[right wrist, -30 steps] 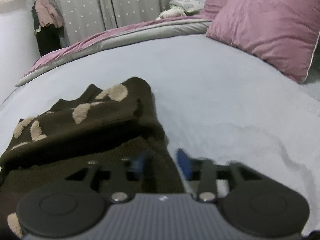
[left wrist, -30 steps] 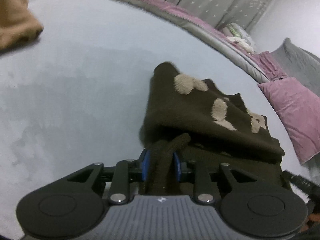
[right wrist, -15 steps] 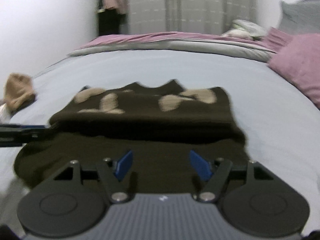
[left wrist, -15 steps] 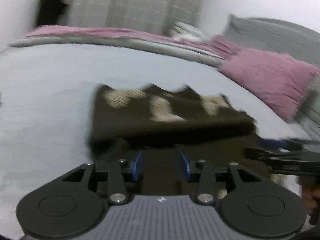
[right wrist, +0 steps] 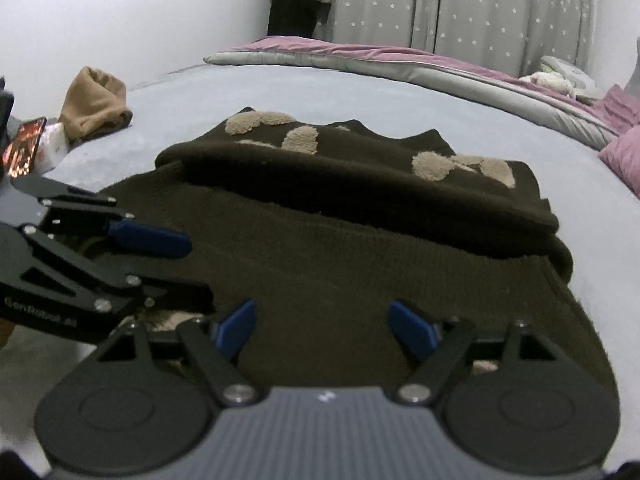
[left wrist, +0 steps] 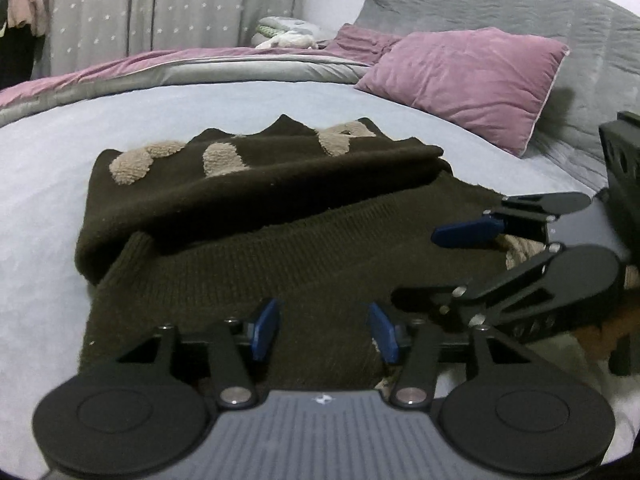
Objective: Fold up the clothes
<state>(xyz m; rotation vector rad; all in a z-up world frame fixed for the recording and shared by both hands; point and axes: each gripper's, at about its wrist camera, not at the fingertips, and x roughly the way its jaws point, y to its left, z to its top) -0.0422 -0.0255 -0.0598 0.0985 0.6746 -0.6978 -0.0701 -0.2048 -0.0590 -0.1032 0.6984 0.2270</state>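
A dark brown knit sweater with beige fuzzy patches lies on the pale blue bed sheet. Its far half is folded over toward me, and the ribbed near part lies flat. My left gripper hovers open over the near edge of the sweater, with nothing between its blue pads. The right gripper shows at the right of that view, also open. In the right wrist view the sweater fills the middle. My right gripper stands open above its near part, and the left gripper is open at the left.
A pink pillow leans on the grey headboard to the right. A rolled grey and pink duvet runs along the far side. A tan garment and a lit phone lie at the left edge of the bed.
My left gripper let go of the sweater fold it was pinching and opened. The right gripper opened wider. Both swung round to face the sweater's near edge side by side.
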